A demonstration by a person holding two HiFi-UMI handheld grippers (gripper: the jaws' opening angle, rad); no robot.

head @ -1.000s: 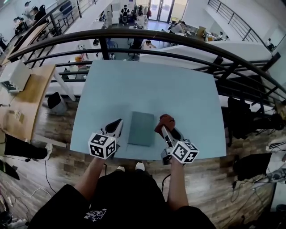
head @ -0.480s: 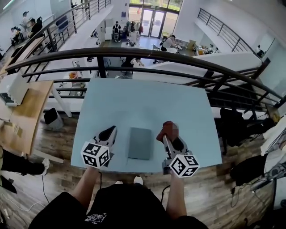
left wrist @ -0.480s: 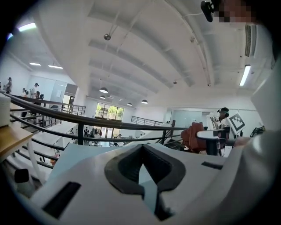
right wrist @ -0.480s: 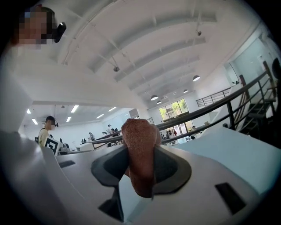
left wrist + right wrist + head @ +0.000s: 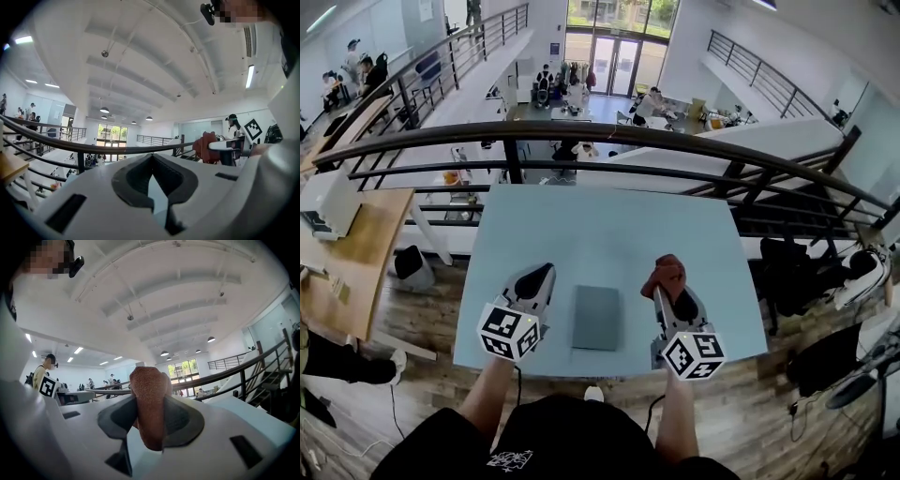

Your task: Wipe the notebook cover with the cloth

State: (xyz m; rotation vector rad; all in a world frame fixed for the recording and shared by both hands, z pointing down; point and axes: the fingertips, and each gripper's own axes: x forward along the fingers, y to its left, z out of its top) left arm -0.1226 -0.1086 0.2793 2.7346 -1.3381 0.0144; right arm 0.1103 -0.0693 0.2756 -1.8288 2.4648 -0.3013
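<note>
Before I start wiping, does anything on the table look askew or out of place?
Nothing stands out. The grey notebook lies closed and flat on the blue table, roughly square to its near edge. The red-brown cloth is clamped in the right gripper.

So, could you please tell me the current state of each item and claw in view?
left claw: shut, empty.
right claw: shut on the cloth.
cloth: bunched, right of the notebook, not touching it.
notebook: closed, flat on the table.
</note>
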